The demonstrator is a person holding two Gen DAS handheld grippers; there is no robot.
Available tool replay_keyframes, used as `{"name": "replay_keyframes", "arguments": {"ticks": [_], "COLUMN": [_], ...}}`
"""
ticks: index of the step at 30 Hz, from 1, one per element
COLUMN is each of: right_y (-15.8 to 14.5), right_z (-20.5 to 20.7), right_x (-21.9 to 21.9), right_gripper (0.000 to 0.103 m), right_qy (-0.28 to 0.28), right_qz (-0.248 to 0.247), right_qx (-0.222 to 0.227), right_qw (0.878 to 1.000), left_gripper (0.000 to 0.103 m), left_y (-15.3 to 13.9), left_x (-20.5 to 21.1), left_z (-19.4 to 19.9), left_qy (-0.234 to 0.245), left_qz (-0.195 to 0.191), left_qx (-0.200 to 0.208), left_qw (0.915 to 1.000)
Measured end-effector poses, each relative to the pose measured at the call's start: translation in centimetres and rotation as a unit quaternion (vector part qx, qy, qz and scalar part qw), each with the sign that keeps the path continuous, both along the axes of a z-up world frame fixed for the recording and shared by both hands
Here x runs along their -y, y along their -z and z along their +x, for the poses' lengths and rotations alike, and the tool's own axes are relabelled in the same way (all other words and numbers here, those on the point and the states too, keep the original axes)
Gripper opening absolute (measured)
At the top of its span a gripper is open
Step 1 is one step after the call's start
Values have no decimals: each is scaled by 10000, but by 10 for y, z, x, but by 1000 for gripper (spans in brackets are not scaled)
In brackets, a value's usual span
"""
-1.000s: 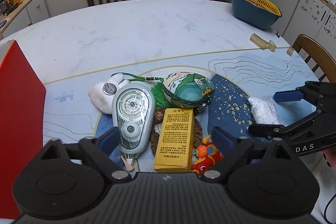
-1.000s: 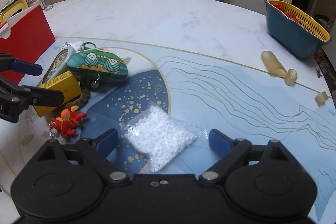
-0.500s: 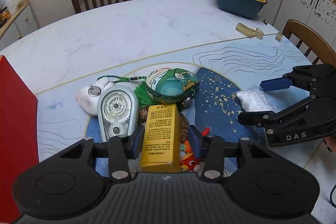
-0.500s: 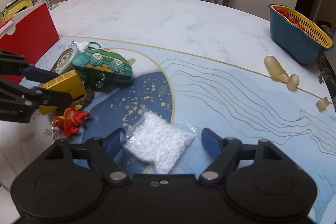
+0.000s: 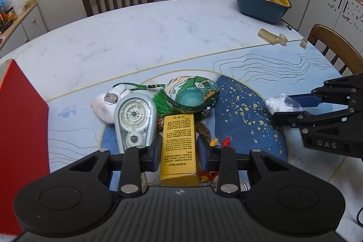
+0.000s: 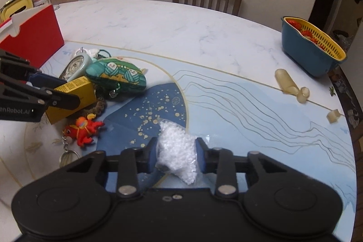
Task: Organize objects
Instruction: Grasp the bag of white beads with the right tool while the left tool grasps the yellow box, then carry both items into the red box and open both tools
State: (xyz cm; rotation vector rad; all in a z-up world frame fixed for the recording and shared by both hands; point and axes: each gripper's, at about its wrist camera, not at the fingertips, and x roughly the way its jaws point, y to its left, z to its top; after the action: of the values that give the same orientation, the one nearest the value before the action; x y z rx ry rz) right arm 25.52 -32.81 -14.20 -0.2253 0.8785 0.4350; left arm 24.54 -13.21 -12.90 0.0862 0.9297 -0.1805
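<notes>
Both claws are closed on something, yet nothing looks sorted so far. The left gripper (image 5: 178, 152) pinches the yellow box (image 5: 179, 140) at 6 o'clock of the pile; the right gripper (image 6: 175, 154) squeezes the bead bag (image 6: 175, 151) on the table (image 5: 158, 37), at 3 o'clock of the pile. The pouch (image 5: 192, 94), tape dispenser (image 5: 133, 119), red toy (image 6: 82, 128) and white plush (image 5: 102, 106) lie untouched. The red bin (image 6: 34, 37), at 9 o'clock, looks the likely home
</notes>
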Motion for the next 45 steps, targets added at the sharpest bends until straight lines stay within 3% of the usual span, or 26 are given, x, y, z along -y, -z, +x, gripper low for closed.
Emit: {"name": "replay_keyframes", "arguments": {"ticks": [10,19,30,45], "right_y": [-32,-79,-119,-138], "right_z": [-34,-63,-74,-76], "right_x": [-7,-49,-125,-242], "right_gripper": [29,30,30,30], "right_qy": [103,-179,-720,-1350], "right_qz": [169,437,768,822], "right_qx": [76,268,448,656], "right_qw": [9998,9985,9934,9853], "left_gripper": [31,32,32,32], "left_y": [-22,-57,-96,-123], "left_x": [-20,-54,-125,-250], "left_z": [-20,-48,-74,-86], "left_qy": [-108,-264,-770,-1441], "left_qz": [-226,-412,-552,-521], "left_qx": [123,225,420,679], "left_qw": [9996,9985,9946,9859]}}
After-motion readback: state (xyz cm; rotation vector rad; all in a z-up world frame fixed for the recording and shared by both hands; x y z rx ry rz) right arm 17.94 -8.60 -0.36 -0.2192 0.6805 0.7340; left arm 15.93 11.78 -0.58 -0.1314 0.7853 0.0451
